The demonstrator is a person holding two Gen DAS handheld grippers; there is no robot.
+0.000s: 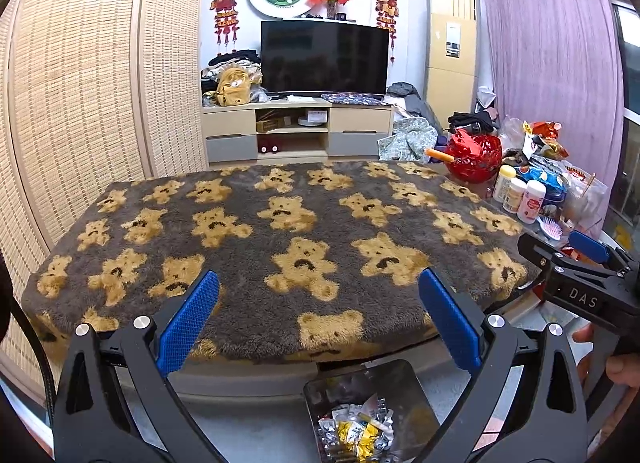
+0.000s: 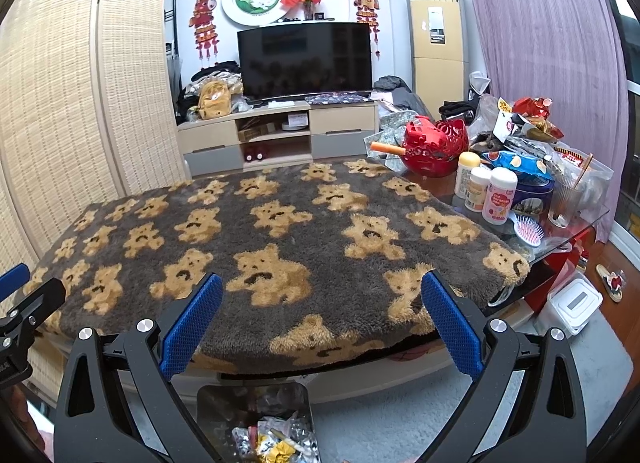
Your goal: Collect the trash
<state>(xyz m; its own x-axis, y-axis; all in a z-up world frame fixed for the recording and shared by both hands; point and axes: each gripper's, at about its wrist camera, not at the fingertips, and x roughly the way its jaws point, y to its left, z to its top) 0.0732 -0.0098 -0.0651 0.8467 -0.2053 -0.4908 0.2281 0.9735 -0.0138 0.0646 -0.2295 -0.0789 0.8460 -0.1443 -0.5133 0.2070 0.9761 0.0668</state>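
I hold both the left hand-held gripper and right hand-held gripper spread w/ nothing between, trash lies in the bin below the surface edge, so I may bump it over.

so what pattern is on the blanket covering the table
Tan teddy bears on a dark grey fluffy blanket; the right wrist view shows it best.
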